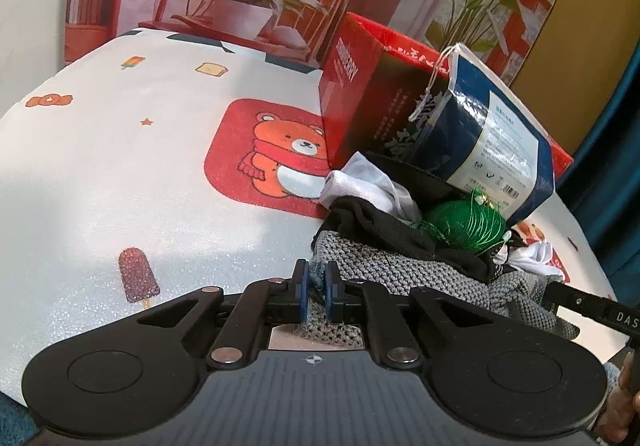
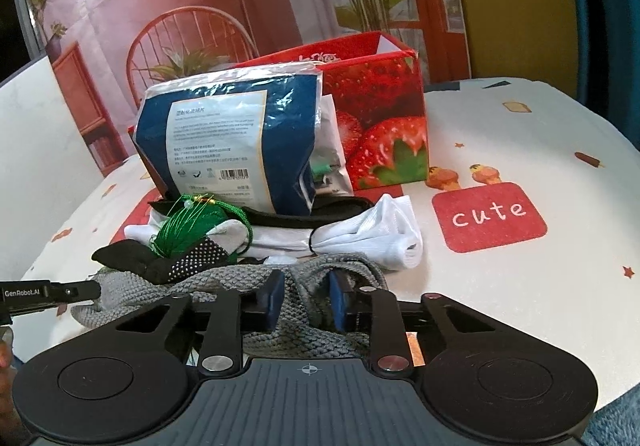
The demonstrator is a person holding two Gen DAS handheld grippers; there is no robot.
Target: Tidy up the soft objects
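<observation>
gripping the grey knit cloth at the near edge of the pile, both hands are committed; left gripper pinches one corner, right gripper clamps a bunched fold; lift evenly so the green thread ball and socks slide off.

Both fisheye views sit low over the patterned white tablecloth, angled downward and very close. The left wrist view faces the pile from its left side, the right wrist view from its right. Both share the grey knitted cloth, centre frame, and the glossy blue packet behind.
</observation>
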